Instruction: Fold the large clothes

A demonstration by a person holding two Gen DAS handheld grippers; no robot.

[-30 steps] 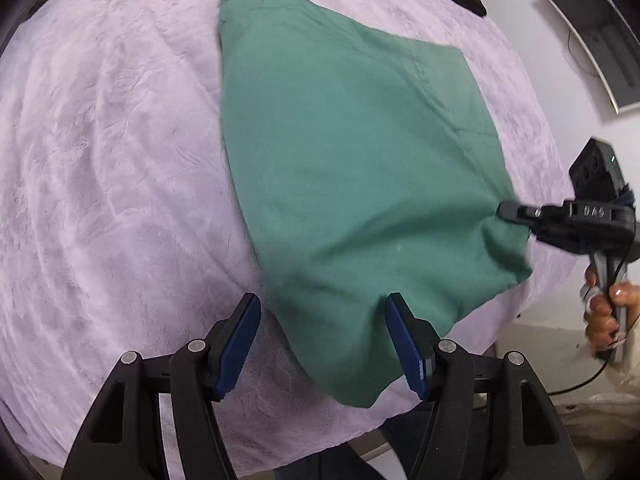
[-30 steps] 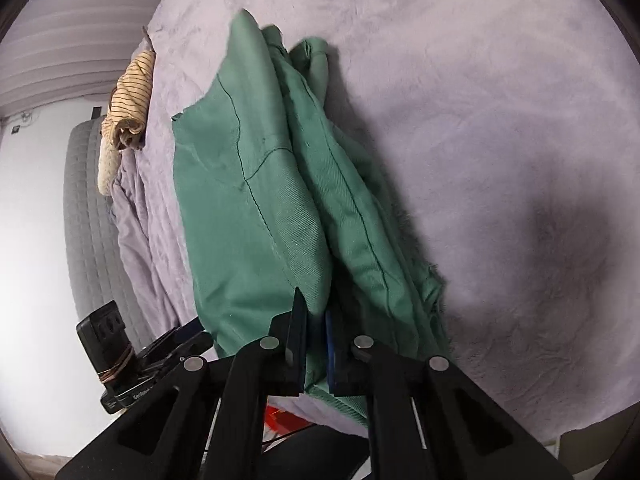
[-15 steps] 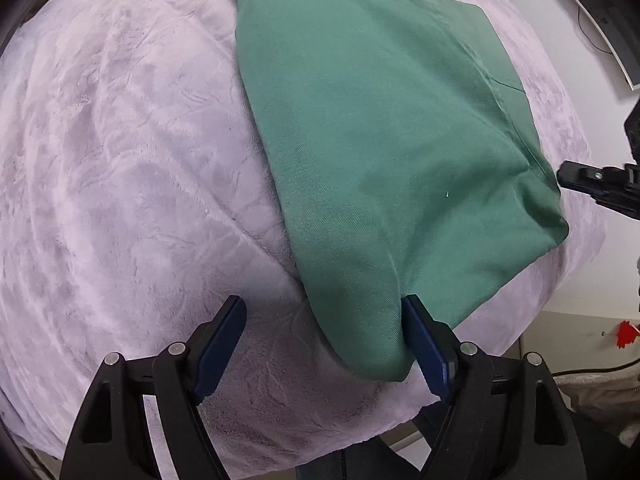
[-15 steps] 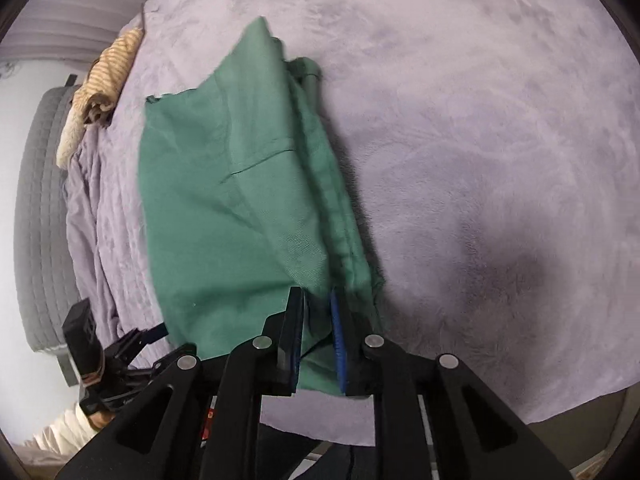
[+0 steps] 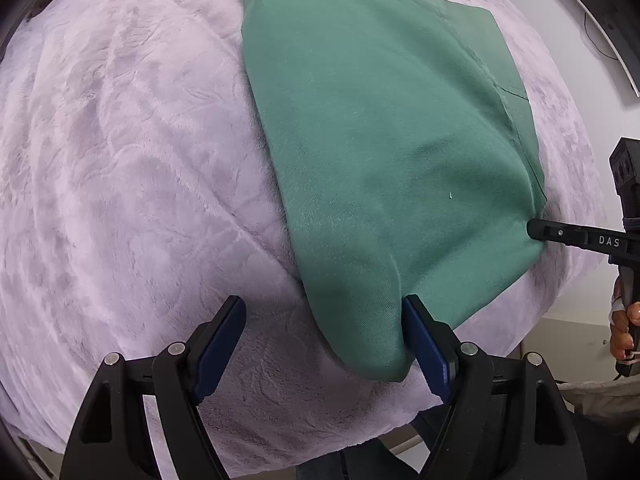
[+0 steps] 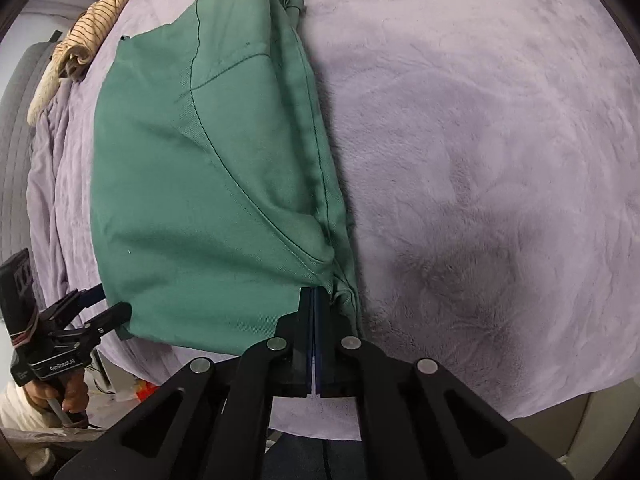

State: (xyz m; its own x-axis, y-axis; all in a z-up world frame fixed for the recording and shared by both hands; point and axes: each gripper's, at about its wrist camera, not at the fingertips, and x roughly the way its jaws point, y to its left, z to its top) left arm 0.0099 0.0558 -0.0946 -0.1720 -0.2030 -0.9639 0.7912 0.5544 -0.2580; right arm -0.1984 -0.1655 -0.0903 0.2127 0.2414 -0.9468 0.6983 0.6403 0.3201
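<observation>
A large green garment [image 5: 384, 136] lies folded lengthwise on a lilac plush blanket [image 5: 128, 168]. My left gripper [image 5: 324, 320] is open, with the garment's near corner between its fingers and resting against the right pad. My right gripper [image 6: 314, 300] is shut on the garment's [image 6: 192, 184] other near corner, at the seam edge. The right gripper also shows in the left wrist view [image 5: 536, 230], touching the cloth's right edge. The left gripper shows in the right wrist view [image 6: 108, 304] at the cloth's left corner.
A striped beige cloth [image 6: 84, 40] lies bunched at the blanket's [image 6: 480, 160] far left. The blanket's front edge [image 5: 320, 452] drops off close to both grippers. A dark monitor [image 5: 608, 12] hangs on the wall at the right.
The garment has been drawn nearer and settled flatter on the blanket. My right gripper went from slightly parted to fully shut on the corner. The left gripper stayed open.
</observation>
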